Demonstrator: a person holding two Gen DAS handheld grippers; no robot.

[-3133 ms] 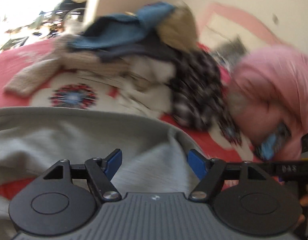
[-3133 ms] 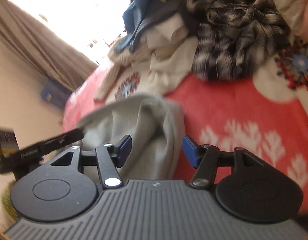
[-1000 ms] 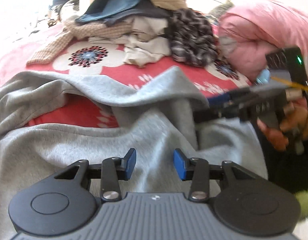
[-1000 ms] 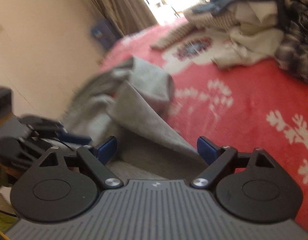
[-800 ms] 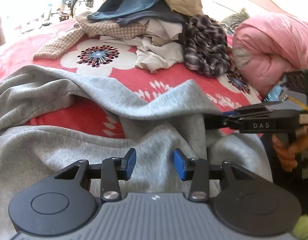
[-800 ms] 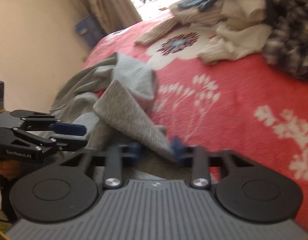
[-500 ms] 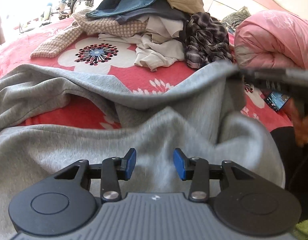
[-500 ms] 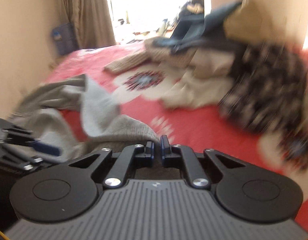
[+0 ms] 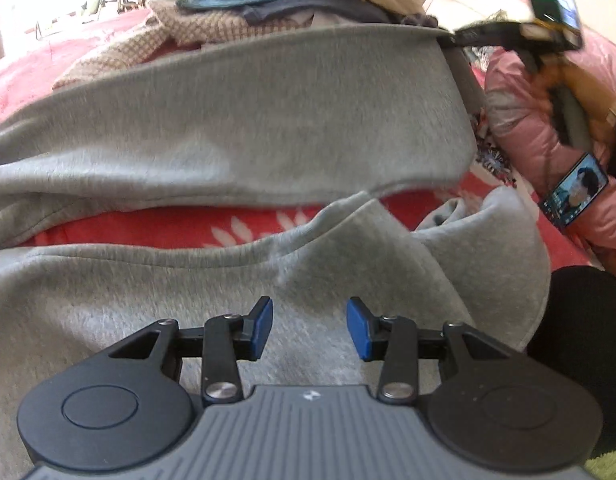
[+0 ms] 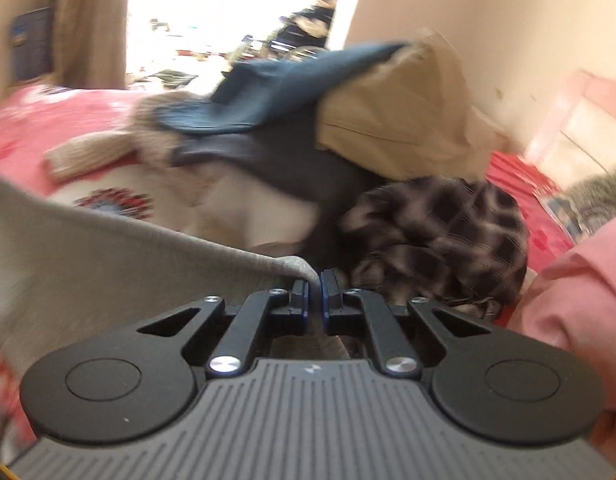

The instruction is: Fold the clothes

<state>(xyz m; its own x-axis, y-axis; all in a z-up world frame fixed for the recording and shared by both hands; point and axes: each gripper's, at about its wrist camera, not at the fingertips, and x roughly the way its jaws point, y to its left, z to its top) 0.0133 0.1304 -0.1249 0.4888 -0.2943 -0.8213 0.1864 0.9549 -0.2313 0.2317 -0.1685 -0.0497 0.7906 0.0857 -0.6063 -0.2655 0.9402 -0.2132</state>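
Observation:
A grey sweatshirt-like garment (image 9: 248,120) lies crumpled on a red flowered bedspread (image 9: 188,226). My left gripper (image 9: 309,328) hovers open over its near fold, blue pads apart, with no cloth between them. My right gripper (image 10: 315,284) is shut on a corner of the grey garment (image 10: 88,264). In the left wrist view the right gripper (image 9: 507,36) holds that corner up at the top right. The cloth is stretched from it into a raised flap above the bed.
A heap of clothes (image 10: 308,92) fills the far side of the bed, with a dark plaid shirt (image 10: 435,232) at its near edge. A pink padded quilt (image 9: 547,92) and a lit phone (image 9: 573,190) lie to the right. A curtain (image 10: 92,20) hangs by a bright window.
The right gripper closed on the grey garment's corner, then swung up and toward the clothes heap, lifting a flap. The left gripper sank a little closer to the cloth.

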